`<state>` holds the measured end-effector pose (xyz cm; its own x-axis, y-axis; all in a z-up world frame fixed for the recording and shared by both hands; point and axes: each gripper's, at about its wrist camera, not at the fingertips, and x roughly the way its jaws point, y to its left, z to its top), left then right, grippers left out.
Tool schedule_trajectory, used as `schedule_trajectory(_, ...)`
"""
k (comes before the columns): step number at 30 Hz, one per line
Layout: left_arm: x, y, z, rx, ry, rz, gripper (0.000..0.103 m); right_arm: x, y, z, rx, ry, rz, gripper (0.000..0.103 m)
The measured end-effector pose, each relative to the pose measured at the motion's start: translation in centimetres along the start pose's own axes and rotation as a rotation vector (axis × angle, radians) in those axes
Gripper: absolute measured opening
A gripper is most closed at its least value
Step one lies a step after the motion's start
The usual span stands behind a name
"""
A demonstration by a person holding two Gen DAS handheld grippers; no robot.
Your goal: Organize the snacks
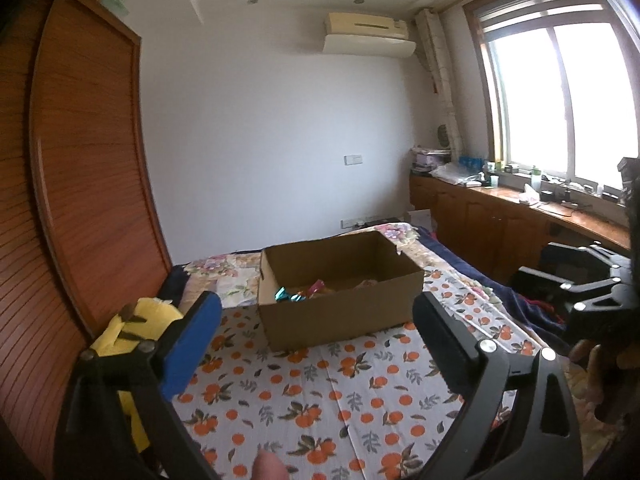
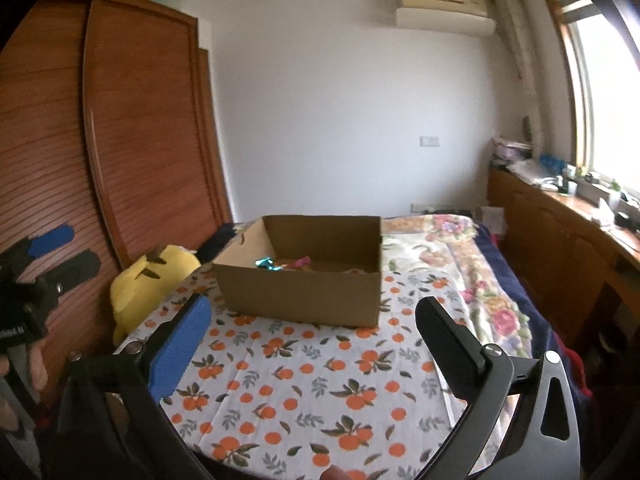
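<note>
I hold my left gripper [image 1: 316,332] over the bed, its jaws spread wide with nothing between them, only the orange-print cloth [image 1: 320,392] showing in the gap. One finger wears a blue pad [image 1: 192,344]; the other is plain black. My right gripper [image 2: 314,340] sits the same way, wide open and empty, above that same cloth.

Ahead of both grippers the cardboard box [image 1: 340,312] stands on the cloth, open at the top and apart from either pair of fingers. Inside it lie the snacks [image 1: 300,292]: I can make out a shiny teal wrapper and something pink beside it, plus a paler packet further right, though the box wall hides most of them and I can't tell what each one is.

To the left of the box, against the wooden wardrobe [image 1: 80,160], a yellow plush toy [image 2: 148,280] lies at the edge of the bed. Beyond the box a floral quilt [image 2: 460,256] covers the rest of the mattress. An air conditioner [image 1: 368,34] hangs on the white wall, and a cluttered wooden counter [image 1: 560,212] runs under the window [image 1: 560,96] on the right.

From the left wrist view my right gripper shows at the right edge, and from the right wrist view my left gripper shows at the left edge, fingers apart.
</note>
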<state>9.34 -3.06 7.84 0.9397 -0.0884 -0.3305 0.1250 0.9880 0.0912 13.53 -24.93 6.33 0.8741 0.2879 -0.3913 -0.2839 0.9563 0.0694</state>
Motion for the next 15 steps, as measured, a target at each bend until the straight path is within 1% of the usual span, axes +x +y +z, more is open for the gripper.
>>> schedule_trajectory(3,-0.8,-1.0,-1.3,0.020,0.011,0.040,0.097,-1.6,0.6,-0.7,-0.014,-0.015,-0.051,0.103)
schedule_trajectory(6,-1.4,-1.8,-2.6,0.027,0.020,0.063,0.097,-3.0,0.8,-1.6,0.003,-0.018,-0.077,0.103)
schedule_trajectory(10,-2.5,-2.2,-4.2,0.007,0.032,0.044,0.097,-4.3,1.3,-3.1,-0.005,-0.023,-0.106,0.103)
schedule_trajectory(15,-3.5,-1.9,-5.7,-0.029,0.044,0.043,0.097,-5.1,1.4,-5.3,0.004,-0.003,-0.125,0.103)
